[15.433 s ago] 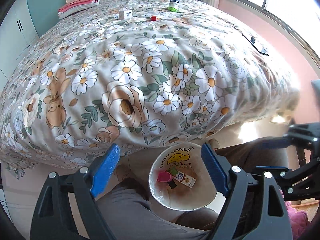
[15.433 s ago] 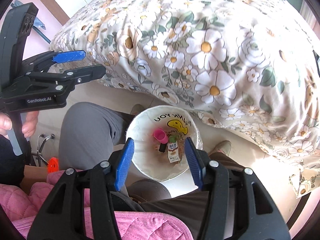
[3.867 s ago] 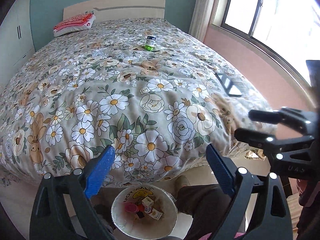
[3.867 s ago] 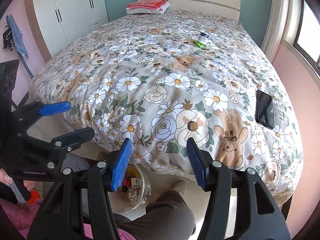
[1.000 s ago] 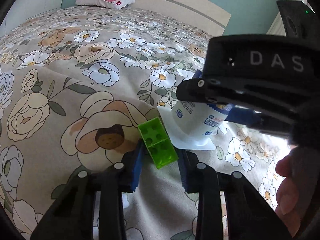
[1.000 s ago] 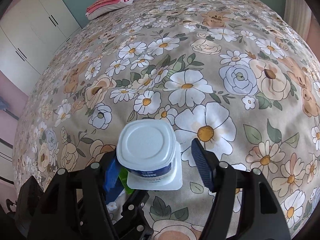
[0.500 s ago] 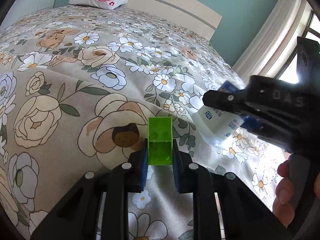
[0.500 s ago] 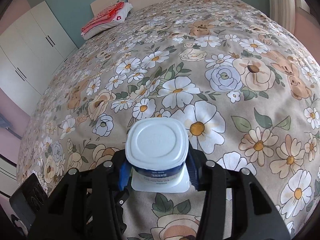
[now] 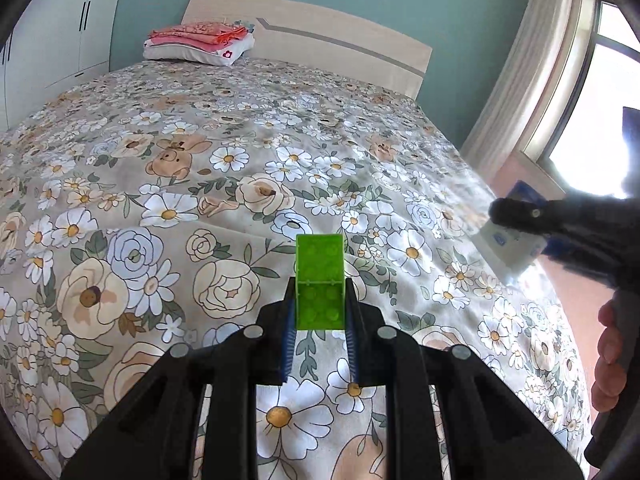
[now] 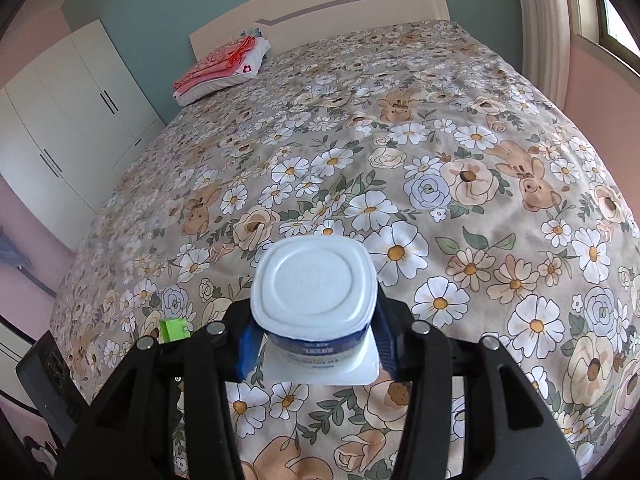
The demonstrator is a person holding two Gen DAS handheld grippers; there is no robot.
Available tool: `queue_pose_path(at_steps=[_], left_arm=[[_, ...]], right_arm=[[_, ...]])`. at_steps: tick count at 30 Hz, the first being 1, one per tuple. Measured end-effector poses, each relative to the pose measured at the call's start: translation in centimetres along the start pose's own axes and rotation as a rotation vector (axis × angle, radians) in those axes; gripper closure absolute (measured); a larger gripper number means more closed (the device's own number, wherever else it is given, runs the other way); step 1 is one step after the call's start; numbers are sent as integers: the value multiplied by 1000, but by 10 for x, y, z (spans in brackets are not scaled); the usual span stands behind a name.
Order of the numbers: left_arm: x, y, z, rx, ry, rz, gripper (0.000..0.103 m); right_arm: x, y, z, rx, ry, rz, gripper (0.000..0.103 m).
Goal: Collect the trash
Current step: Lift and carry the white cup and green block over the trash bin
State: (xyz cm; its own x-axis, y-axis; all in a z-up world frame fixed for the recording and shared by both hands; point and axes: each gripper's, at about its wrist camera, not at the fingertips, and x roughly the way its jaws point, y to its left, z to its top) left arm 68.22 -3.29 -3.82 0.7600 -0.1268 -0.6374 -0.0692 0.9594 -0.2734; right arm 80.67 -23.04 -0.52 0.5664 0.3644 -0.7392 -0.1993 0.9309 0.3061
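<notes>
While the green toy brick (image 9: 320,280) sits pinched in the left claw (image 9: 319,312) above the flowered bed (image 9: 200,160), the right claw (image 10: 316,340) grips an upturned white yogurt cup (image 10: 316,300), both clear of the bedspread.

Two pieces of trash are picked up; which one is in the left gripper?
The green block, pinched in the left gripper; the white yogurt cup is in the right gripper.

Left gripper (image 9: 320,312) clamps green brick (image 9: 320,280) above floral bedspread (image 9: 200,184).
</notes>
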Motion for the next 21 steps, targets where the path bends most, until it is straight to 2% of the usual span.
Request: queue_pose_path(at_steps=[11, 21], left_arm=[[-175, 30, 46, 51, -125, 80, 80], [-336, 55, 48, 72, -214, 145, 80]], right_arm=[[-145, 95, -21, -112, -80, -30, 55], [-288, 203, -68, -265, -176, -58, 55]])
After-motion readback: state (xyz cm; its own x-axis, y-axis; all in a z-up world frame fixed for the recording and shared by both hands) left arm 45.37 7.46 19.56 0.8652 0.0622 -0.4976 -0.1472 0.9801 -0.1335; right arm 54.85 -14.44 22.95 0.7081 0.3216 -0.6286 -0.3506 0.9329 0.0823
